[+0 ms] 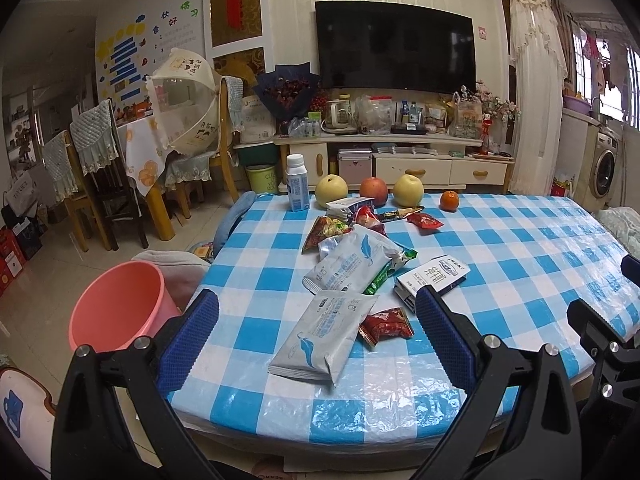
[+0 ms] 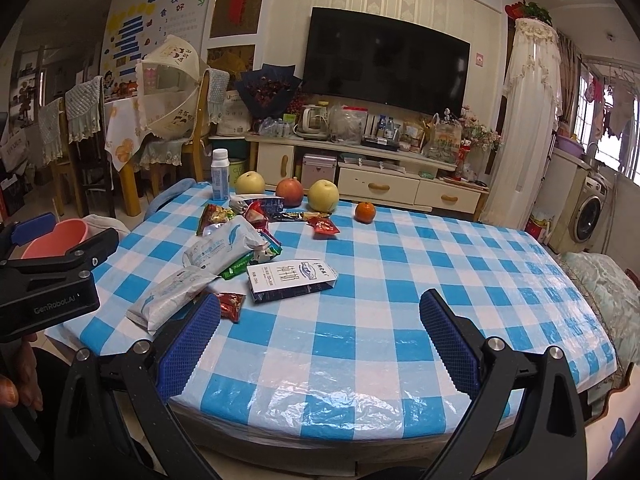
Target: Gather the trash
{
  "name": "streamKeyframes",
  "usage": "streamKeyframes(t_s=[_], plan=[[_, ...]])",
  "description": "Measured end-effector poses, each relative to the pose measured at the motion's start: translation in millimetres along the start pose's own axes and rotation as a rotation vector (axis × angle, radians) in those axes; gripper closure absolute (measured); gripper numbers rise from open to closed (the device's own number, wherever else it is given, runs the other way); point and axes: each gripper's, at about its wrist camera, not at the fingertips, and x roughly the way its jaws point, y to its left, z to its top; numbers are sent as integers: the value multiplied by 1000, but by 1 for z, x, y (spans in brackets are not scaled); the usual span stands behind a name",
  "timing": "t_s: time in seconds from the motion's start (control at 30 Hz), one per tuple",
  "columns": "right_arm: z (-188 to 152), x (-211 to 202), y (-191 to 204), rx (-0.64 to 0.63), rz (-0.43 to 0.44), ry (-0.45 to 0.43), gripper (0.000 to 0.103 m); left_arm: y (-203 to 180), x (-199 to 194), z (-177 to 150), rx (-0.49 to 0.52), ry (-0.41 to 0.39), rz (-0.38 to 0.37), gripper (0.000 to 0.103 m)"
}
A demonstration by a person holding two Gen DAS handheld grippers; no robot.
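a: how are the two grippers shown?

b: the left gripper (image 1: 316, 320) is held with its blue pads spread wide above the near left part of the checked tablecloth (image 1: 500, 248), nothing between them. the right gripper (image 2: 320, 328) is likewise spread and unloaded, over the near middle.

a: where is the trash located?

b: a grey wipes packet (image 1: 320, 340) is seen nearest, touching a red snack wrapper (image 1: 386, 324) on its right. a second grey packet (image 1: 352, 260), a green wrapper (image 1: 380, 278) and a flattened milk carton (image 1: 432, 278) lie just beyond. a pink bin (image 1: 120, 304) stands on the floor, left of the table. fruit and a white bottle (image 1: 297, 182) are lined along the far edge.
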Motion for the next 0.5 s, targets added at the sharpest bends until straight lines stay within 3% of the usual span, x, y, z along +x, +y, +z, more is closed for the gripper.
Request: streamKeyframes(t_s=[0.5], plan=[[-14, 31, -3, -3, 16, 61, 4, -3, 32, -21, 22, 51, -52, 4]])
